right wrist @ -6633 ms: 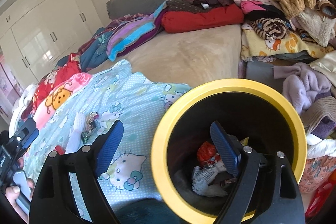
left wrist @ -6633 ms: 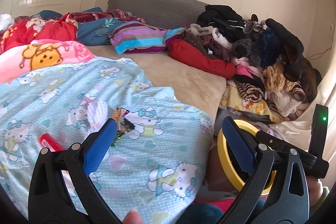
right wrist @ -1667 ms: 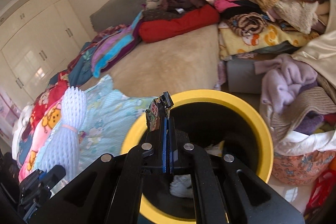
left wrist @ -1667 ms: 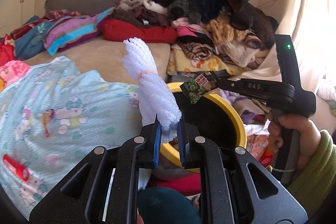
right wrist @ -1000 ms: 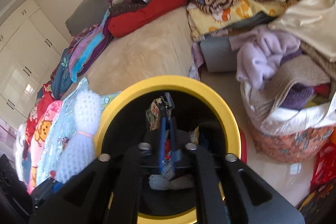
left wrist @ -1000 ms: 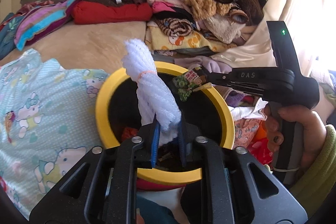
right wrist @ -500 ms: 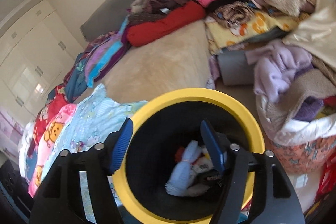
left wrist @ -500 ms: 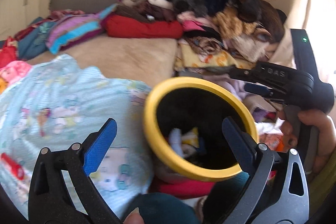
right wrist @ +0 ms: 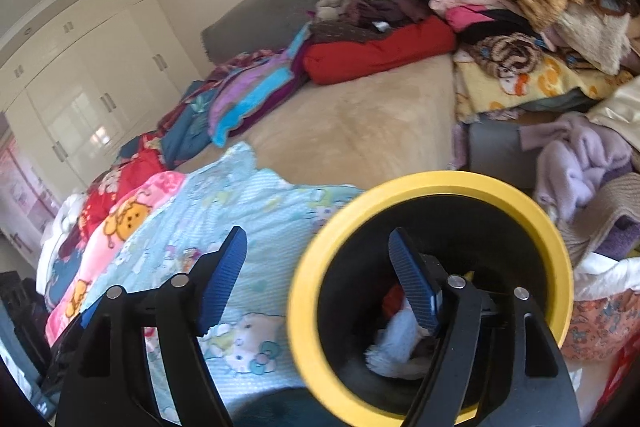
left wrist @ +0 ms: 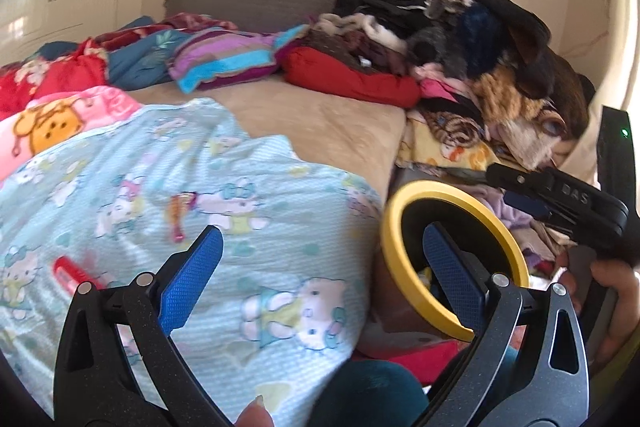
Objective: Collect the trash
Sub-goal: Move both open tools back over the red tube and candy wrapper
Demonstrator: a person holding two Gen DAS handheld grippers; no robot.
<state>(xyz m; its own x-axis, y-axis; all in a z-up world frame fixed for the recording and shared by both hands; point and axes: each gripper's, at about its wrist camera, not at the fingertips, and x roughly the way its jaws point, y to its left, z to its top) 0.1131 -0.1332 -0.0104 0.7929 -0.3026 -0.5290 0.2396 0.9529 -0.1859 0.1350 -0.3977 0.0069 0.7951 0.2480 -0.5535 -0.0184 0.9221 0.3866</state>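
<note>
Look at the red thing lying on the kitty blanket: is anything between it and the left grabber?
Nothing visible is. The red wrapper lies bare on the blue blanket, just left of the open, empty left gripper. The yellow-rimmed bin stands to the right, beside the bed.

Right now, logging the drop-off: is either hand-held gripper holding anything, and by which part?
Nothing is held. The left hand-held gripper is open and empty; the right hand-held gripper is opening, with nothing between its pads.
</note>
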